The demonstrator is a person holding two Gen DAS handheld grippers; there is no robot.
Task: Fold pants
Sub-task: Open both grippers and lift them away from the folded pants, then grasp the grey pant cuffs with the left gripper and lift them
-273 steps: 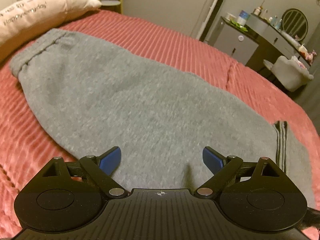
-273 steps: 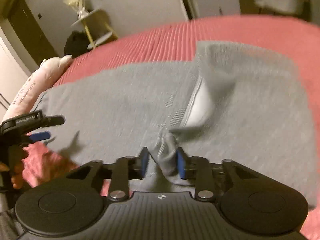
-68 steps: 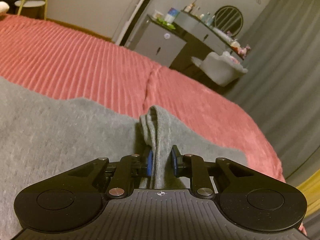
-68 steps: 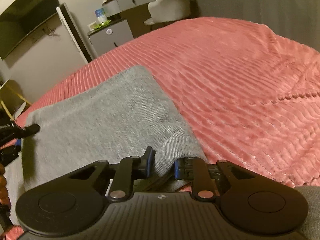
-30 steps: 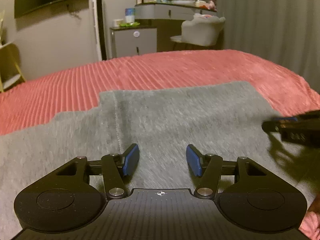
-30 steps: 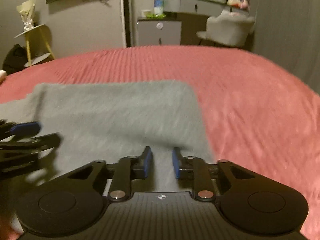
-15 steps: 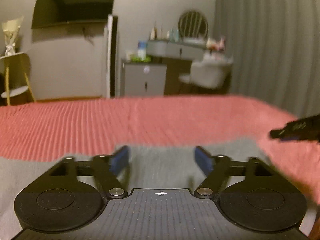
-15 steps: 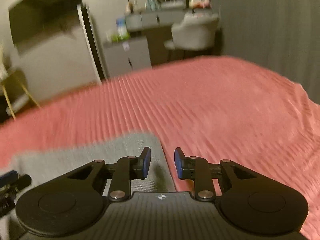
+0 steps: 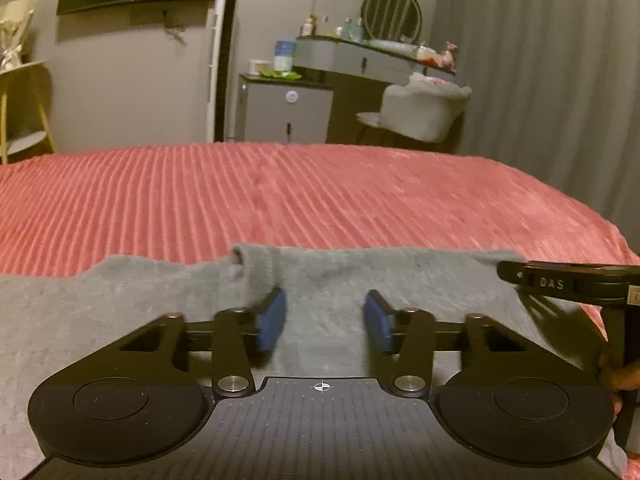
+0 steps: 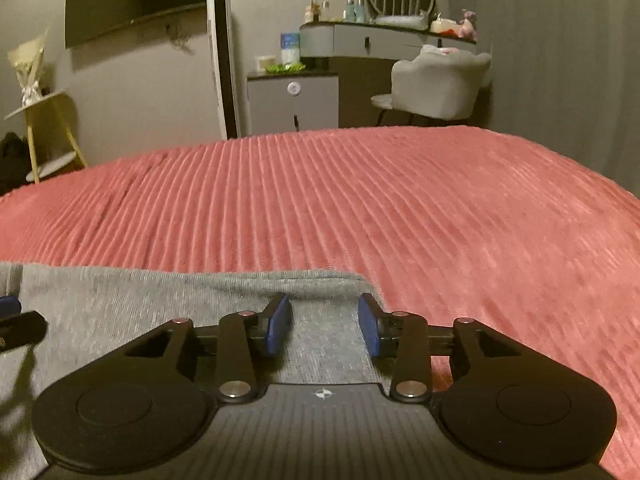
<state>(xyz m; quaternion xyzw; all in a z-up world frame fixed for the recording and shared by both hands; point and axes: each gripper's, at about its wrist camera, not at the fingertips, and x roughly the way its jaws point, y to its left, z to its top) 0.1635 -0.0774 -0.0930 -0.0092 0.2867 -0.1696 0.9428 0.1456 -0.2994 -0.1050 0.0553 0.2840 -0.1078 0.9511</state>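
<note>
- Both tongs let go of the gray pants point(image 9: 160, 300) and pulled back to the near edge.
- Left gripper point(image 9: 324, 320) is closing, right gripper point(image 10: 324, 324) opening; neither holds cloth.
- Pants lie folded on the red bed point(image 10: 440, 220), ready for another fold.

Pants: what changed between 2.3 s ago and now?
Both released. The left hand-held gripper and right hand-held gripper each pinched a fold of the grey pants then; now nothing is gripped, left jaws closing, right opening. Pants lie flat on the unchanged red bedspread.
</note>
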